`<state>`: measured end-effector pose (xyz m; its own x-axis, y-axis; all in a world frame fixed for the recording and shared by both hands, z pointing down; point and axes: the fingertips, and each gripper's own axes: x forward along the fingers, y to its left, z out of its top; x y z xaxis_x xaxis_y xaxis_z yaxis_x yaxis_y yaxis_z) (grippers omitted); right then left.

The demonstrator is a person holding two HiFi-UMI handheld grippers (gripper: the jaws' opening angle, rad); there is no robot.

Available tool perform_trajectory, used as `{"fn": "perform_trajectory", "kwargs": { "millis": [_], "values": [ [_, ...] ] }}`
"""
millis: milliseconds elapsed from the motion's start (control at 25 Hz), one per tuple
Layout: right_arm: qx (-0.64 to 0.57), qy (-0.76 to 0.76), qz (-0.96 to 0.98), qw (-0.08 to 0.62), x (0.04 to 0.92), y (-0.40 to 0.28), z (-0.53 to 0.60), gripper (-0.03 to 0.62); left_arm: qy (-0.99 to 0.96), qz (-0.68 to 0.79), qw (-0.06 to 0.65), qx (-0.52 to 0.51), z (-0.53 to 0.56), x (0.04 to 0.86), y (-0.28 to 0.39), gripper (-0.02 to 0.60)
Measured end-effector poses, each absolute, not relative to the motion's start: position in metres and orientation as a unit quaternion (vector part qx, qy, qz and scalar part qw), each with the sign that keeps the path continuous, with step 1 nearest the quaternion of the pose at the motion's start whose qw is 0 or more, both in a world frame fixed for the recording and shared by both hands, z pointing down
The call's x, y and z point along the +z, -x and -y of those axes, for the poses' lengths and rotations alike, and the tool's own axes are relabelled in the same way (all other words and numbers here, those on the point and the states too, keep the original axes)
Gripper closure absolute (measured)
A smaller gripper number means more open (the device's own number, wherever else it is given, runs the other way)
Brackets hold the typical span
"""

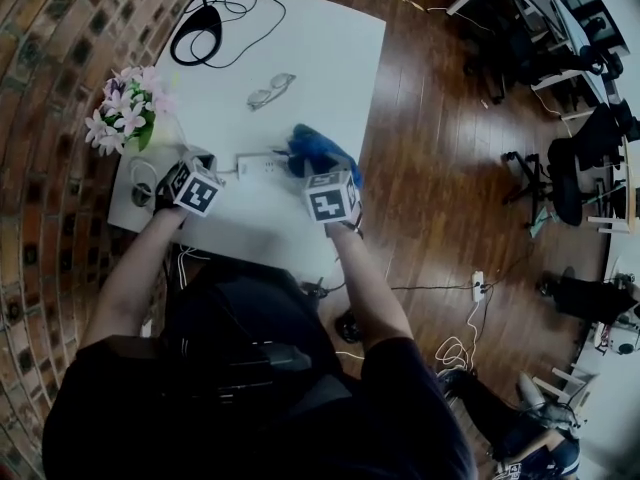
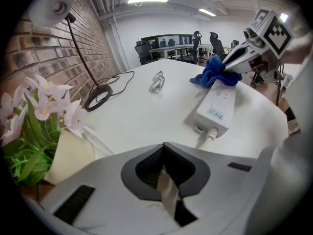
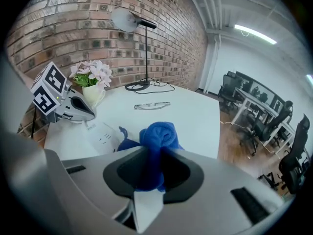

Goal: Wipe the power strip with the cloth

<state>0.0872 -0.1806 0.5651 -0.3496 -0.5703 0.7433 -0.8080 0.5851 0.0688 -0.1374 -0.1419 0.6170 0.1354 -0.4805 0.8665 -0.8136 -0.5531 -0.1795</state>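
A white power strip [image 2: 216, 106] lies on the white table [image 1: 320, 58]; it also shows in the head view [image 1: 262, 165] and the right gripper view [image 3: 104, 137]. My right gripper [image 3: 149, 168] is shut on a bunched blue cloth [image 3: 156, 143], which rests on the far end of the strip [image 2: 213, 72], [image 1: 318, 153]. My left gripper [image 2: 164, 146] is shut with nothing between its jaws, hovering near the strip's cable end. In the head view the left gripper [image 1: 192, 183] sits left of the strip and the right gripper [image 1: 333, 196] at its right end.
A pot of pink flowers [image 1: 128, 110] stands at the table's left edge. A black desk lamp [image 1: 196, 30] with its cable stands at the back. Glasses [image 1: 270, 90] lie mid-table. The strip's cord [image 2: 205, 137] runs toward me. Wood floor and office chairs [image 1: 575, 163] lie to the right.
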Motion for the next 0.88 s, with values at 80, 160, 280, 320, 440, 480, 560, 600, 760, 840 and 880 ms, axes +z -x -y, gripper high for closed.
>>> {"fn": "perform_trajectory", "kwargs": {
  "millis": [80,160,280,320,440,480,560,600,760,840,880],
  "values": [
    [0.163,-0.429,0.802,0.382,0.566,-0.083,0.177,0.508,-0.741,0.431,0.166,0.487,0.142,0.616,0.137,0.568],
    [0.165,-0.428,0.8,0.386,0.565,-0.079,0.173,0.508,-0.746,0.423,0.162,0.488,0.14,0.616,0.136,0.568],
    [0.165,-0.421,0.802,0.391,0.565,-0.067,0.168,0.508,-0.752,0.413,0.158,0.49,0.14,0.618,0.136,0.568],
    [0.166,-0.417,0.803,0.393,0.565,-0.062,0.166,0.508,-0.754,0.409,0.157,0.49,0.14,0.618,0.136,0.568],
    [0.168,-0.404,0.806,0.398,0.566,-0.046,0.164,0.507,-0.761,0.394,0.147,0.493,0.14,0.617,0.136,0.568],
    [0.169,-0.401,0.807,0.399,0.566,-0.041,0.163,0.507,-0.763,0.39,0.145,0.495,0.14,0.616,0.136,0.568],
    [0.17,-0.401,0.807,0.399,0.567,-0.035,0.163,0.507,-0.765,0.382,0.141,0.499,0.141,0.616,0.136,0.568],
    [0.169,-0.402,0.806,0.4,0.568,-0.034,0.163,0.507,-0.765,0.378,0.14,0.502,0.142,0.617,0.136,0.568],
    [0.163,-0.395,0.807,0.407,0.567,-0.025,0.165,0.505,-0.77,0.361,0.149,0.504,0.143,0.618,0.133,0.568],
    [0.164,-0.39,0.81,0.406,0.568,-0.016,0.162,0.505,-0.771,0.353,0.155,0.506,0.142,0.617,0.134,0.568],
    [0.164,-0.387,0.812,0.404,0.569,-0.012,0.16,0.505,-0.772,0.349,0.153,0.509,0.142,0.617,0.134,0.568]
  ]
}}
